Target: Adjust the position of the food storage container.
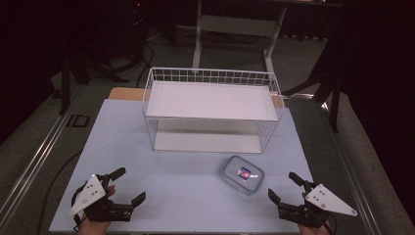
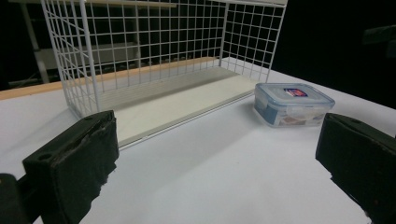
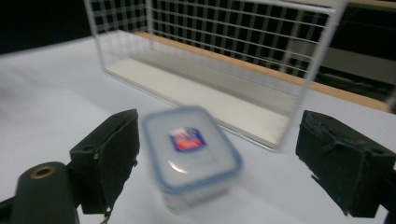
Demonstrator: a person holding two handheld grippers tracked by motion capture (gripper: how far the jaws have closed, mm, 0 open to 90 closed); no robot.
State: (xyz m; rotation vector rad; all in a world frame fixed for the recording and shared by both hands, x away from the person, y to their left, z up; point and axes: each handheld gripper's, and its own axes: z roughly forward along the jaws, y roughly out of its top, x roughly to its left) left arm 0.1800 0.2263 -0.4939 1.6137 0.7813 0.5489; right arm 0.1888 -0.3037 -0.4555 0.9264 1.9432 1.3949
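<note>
High view, lidded container [image 1: 242, 174] just beyond open right claw [image 1: 285, 185]

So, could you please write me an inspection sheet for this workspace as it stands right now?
Surface: pale table, flat, bare around the items.
Job's things: lidded plastic box with a blue-edged lid, resting on the table in front of the white wire shelf rack; both rack shelves bare.
Clutter: nothing seen.
Grippers: left hand-held gripper and right hand-held gripper both open, holding nothing, at the near edge; the box is nearer the right one.
Cables: a dark cable runs along the floor left of the table.
Surroundings: dark room, a desk frame behind the table, metal rails on the floor.
</note>
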